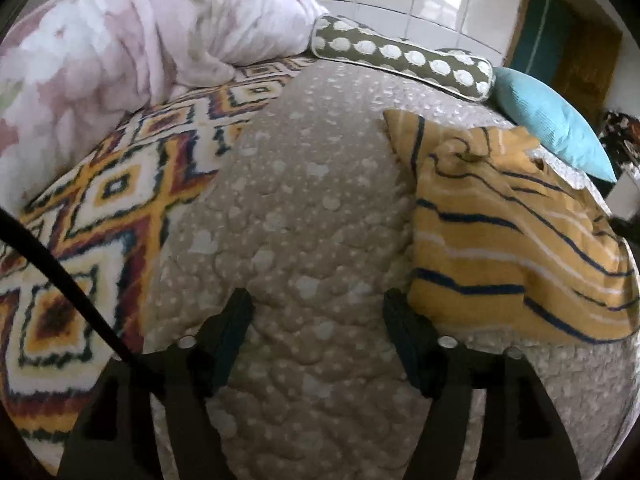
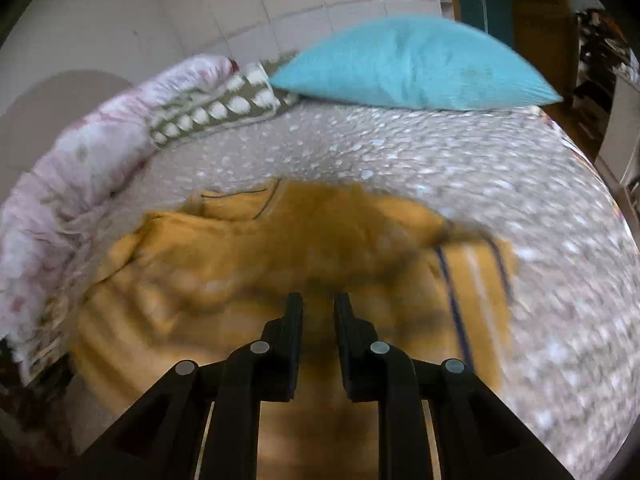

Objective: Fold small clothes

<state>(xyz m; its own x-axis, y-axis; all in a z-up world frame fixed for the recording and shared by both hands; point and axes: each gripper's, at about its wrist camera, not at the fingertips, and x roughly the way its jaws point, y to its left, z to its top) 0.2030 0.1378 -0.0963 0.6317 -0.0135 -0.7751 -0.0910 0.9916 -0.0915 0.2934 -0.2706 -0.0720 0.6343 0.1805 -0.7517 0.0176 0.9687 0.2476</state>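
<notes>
Beige quilted bed (image 1: pixel 304 208) fills our view, a blue pillow (image 2: pixel 412 64) at its far edge. Our yellow striped garment (image 1: pixel 512 240) lies crumpled mid-bed. Left gripper (image 1: pixel 318 304) hovers beside it, jaws wide; right gripper (image 2: pixel 318 300) above it, blurred, jaws narrow.

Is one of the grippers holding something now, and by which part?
Left gripper: open, holding nothing. Right gripper: narrowly open over the blurred yellow garment; a hold cannot be told.
</notes>
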